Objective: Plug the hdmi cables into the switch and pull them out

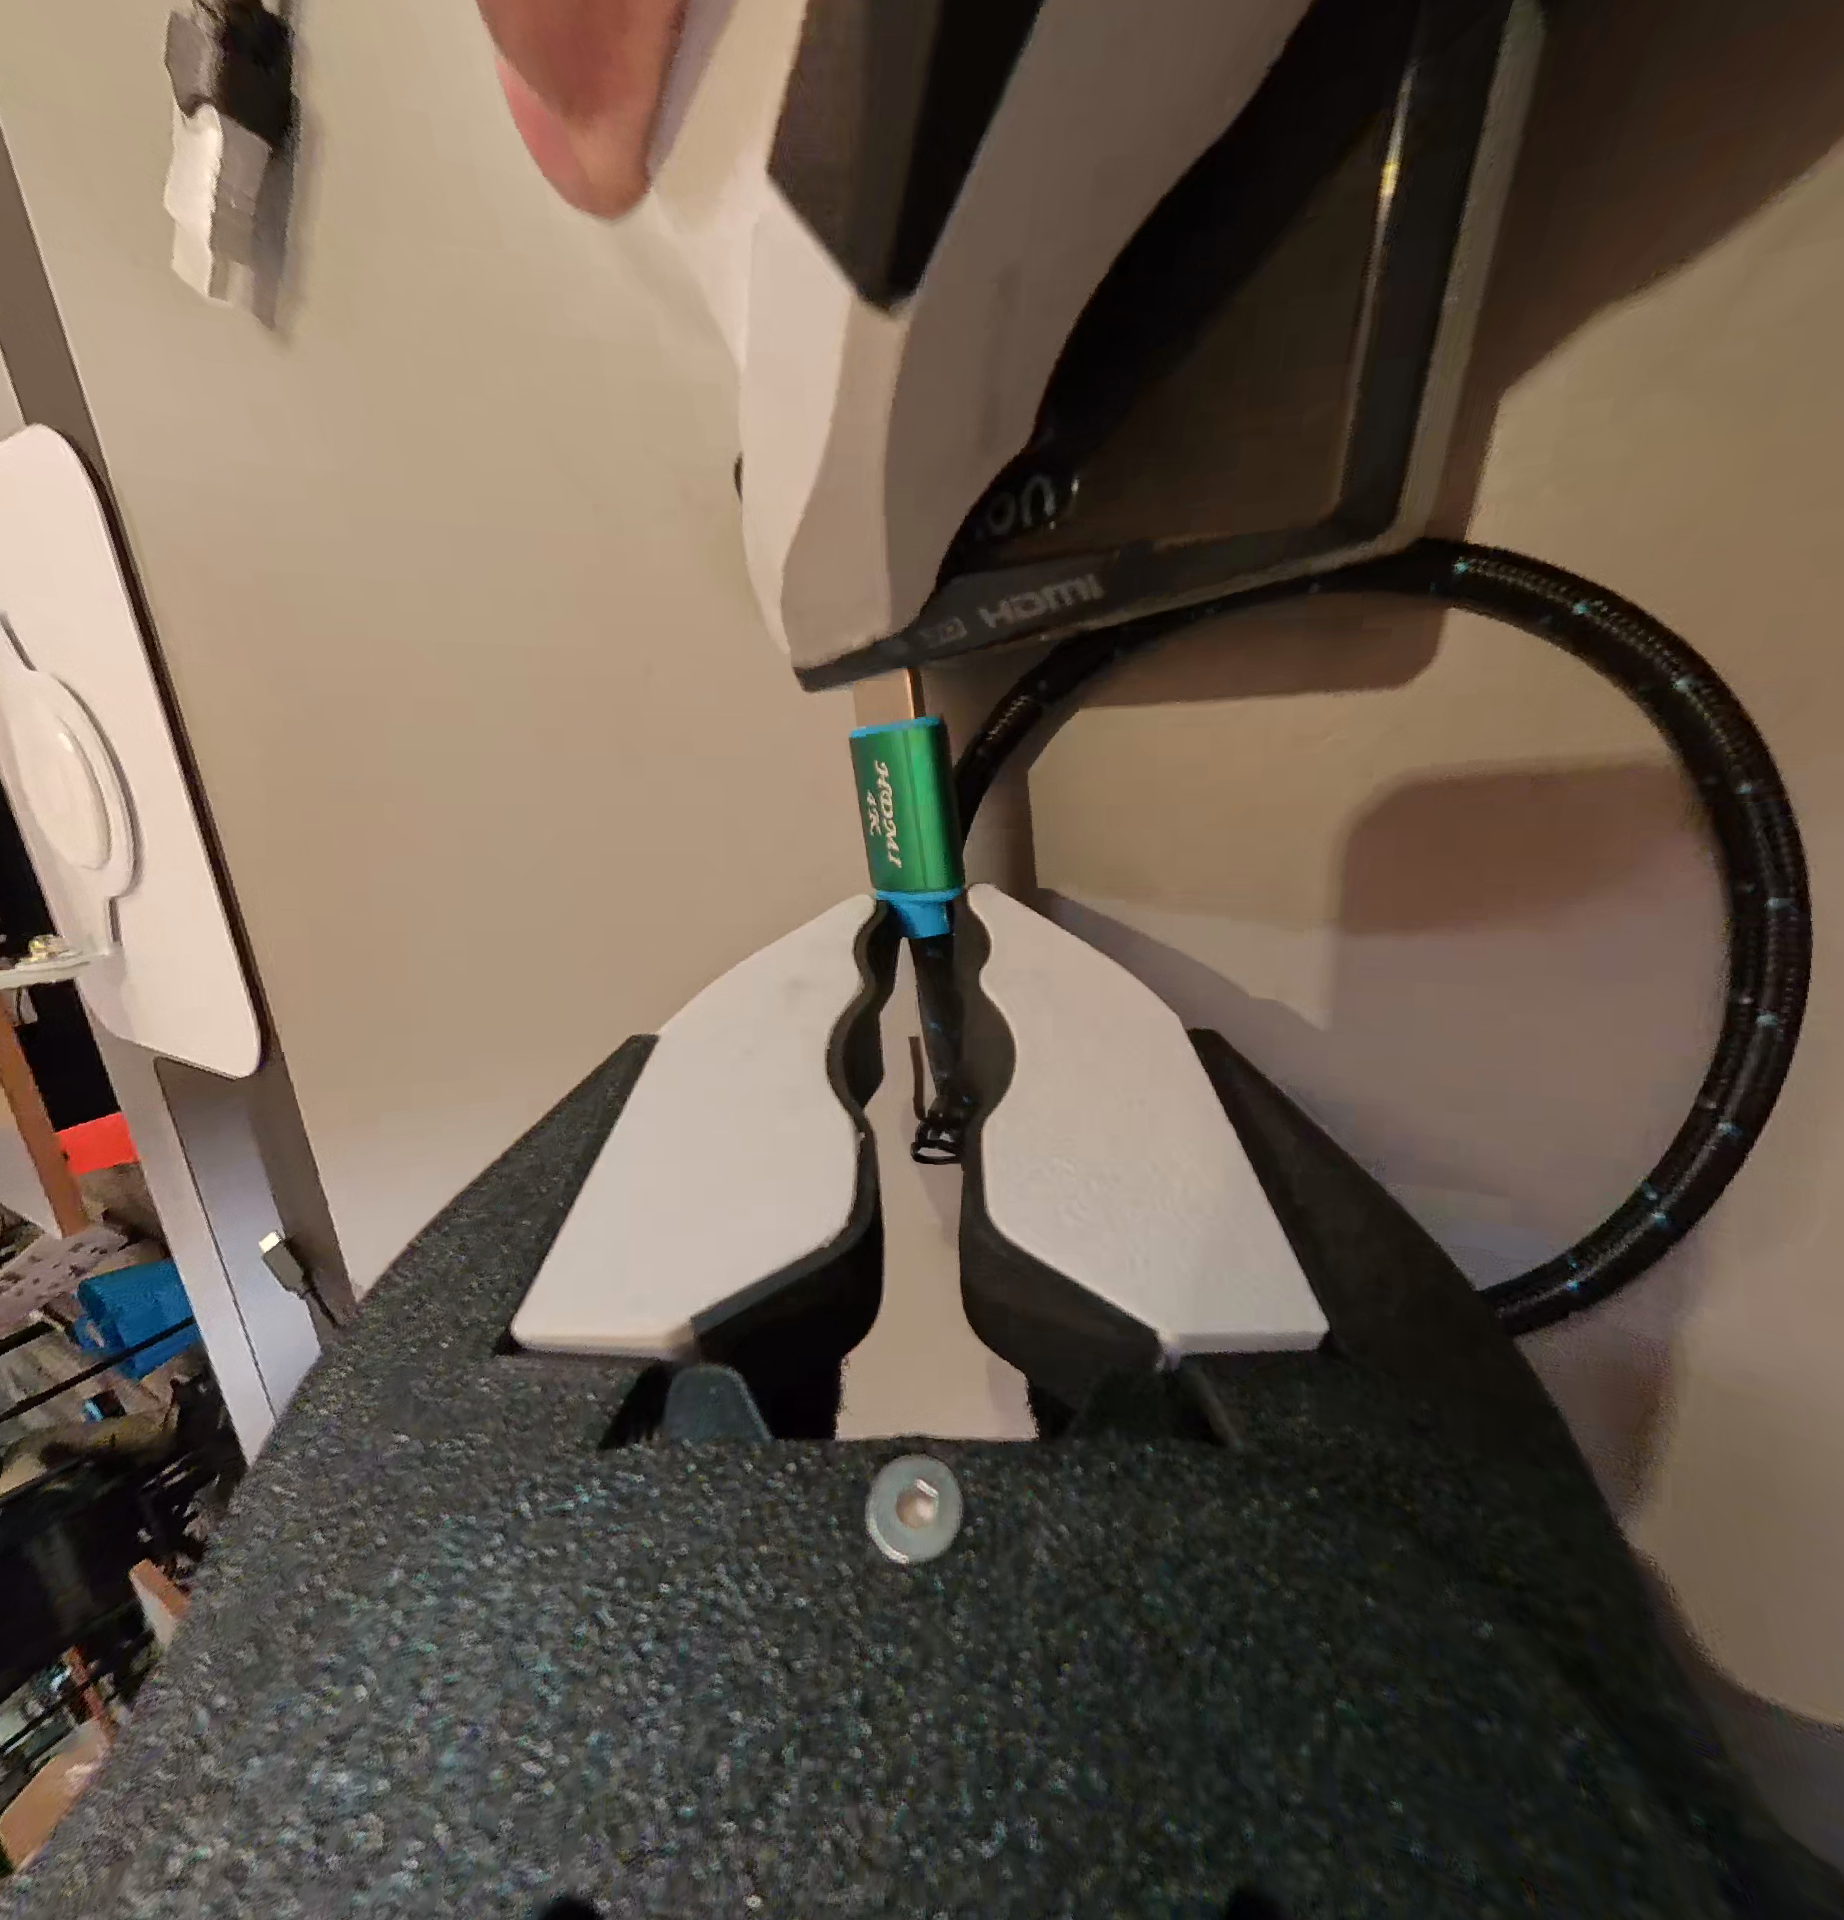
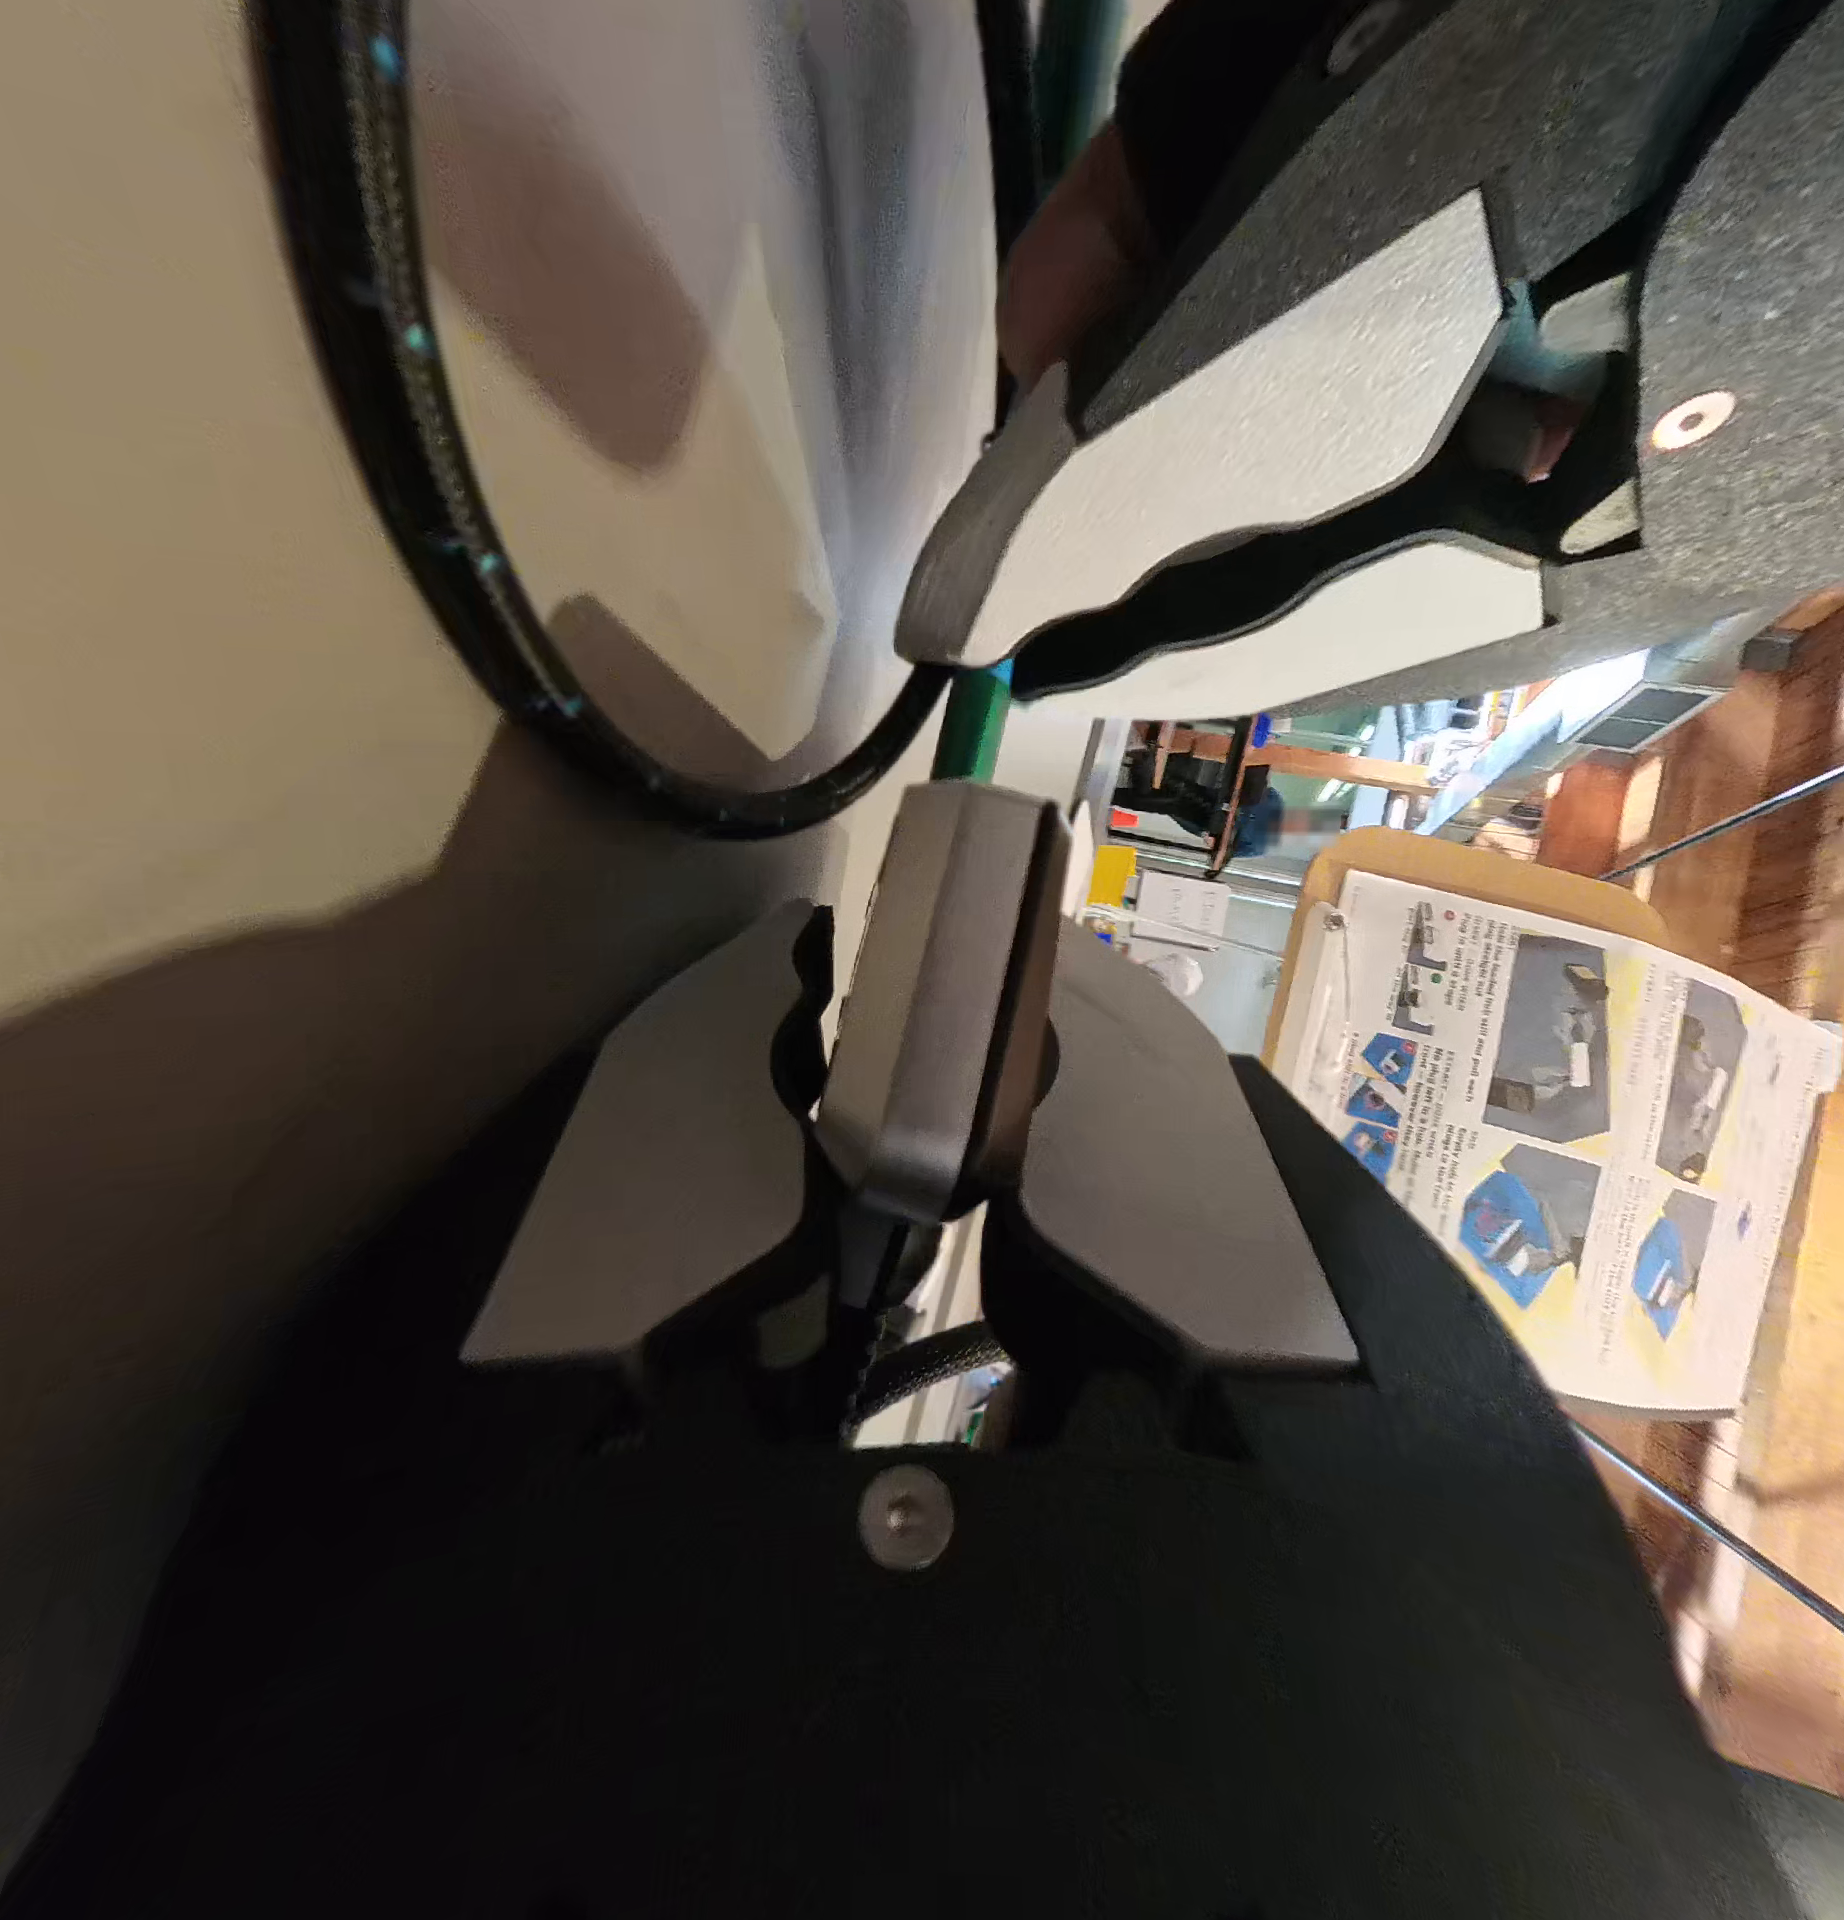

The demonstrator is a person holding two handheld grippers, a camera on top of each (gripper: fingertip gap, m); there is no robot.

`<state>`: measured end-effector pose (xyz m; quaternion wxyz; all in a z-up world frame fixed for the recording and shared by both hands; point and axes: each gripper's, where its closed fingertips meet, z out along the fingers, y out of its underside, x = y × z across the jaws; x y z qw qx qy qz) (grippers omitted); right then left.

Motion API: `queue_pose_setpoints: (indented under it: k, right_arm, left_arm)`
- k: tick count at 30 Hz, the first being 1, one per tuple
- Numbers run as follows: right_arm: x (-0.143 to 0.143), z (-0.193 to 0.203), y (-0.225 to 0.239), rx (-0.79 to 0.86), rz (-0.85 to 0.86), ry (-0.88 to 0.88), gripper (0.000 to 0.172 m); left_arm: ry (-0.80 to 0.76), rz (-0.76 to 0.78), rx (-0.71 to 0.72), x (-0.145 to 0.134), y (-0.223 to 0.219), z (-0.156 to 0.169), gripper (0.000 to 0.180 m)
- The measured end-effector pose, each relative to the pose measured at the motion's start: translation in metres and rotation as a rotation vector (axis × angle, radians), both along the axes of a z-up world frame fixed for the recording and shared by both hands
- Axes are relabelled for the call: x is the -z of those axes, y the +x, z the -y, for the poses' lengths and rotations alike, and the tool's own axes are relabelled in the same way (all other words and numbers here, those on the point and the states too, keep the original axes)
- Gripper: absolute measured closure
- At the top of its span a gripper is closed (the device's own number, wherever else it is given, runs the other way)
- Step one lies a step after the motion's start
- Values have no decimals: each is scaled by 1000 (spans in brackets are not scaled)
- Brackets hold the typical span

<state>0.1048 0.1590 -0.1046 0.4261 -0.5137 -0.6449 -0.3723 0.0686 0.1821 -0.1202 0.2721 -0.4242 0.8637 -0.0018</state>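
In the left wrist view, a white panel hangs at 9 o'clock on the beige wall. A hand shows at 11 o'clock.

At centre, the left gripper is narrowed onto a green plug. Its two white fingertips press the plug's blue collar from either side, and the green shell stands clear above them, toward 12 o'clock. The plug's metal tip reaches the lower edge of a dark hub at 1 o'clock. How deep it sits, I cannot tell. A black braided cable runs back from the collar between the fingers. A cable also curves in a wide loop from behind the plug round 3 o'clock.

In the right wrist view, the cable arcs across 10 o'clock. At centre, the right gripper is clamped half-wide on the hub, which stands edge-on between the pads and juts past them toward 12 o'clock. Just above, the left gripper comes in from 2 o'clock, and the plug shows as a green strip between its tips and the hub's end. At 3 o'clock, well apart, a printed sheet lies on a board.
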Motion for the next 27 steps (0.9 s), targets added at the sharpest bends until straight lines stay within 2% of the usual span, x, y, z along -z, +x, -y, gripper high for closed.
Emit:
queue_pose_setpoints:
  k: [4,9,15,22,27]
  right_arm:
    - [2,6,-3,-27,-29,-59,141]
    - [0,11,-14,-71,-54,-70,142]
    - [-10,4,-10,-52,-46,6,141]
    - [-20,-4,9,133,68,95,131]
    - [-18,2,28,276,43,49,128]
  left_arm:
    - [33,-15,44,0,1,6,170]
    - [-40,11,45,1,4,9,171]
    - [-93,83,11,-8,7,4,171]
    - [-154,119,-28,-8,7,0,170]
    - [-142,111,-51,-3,4,-11,170]
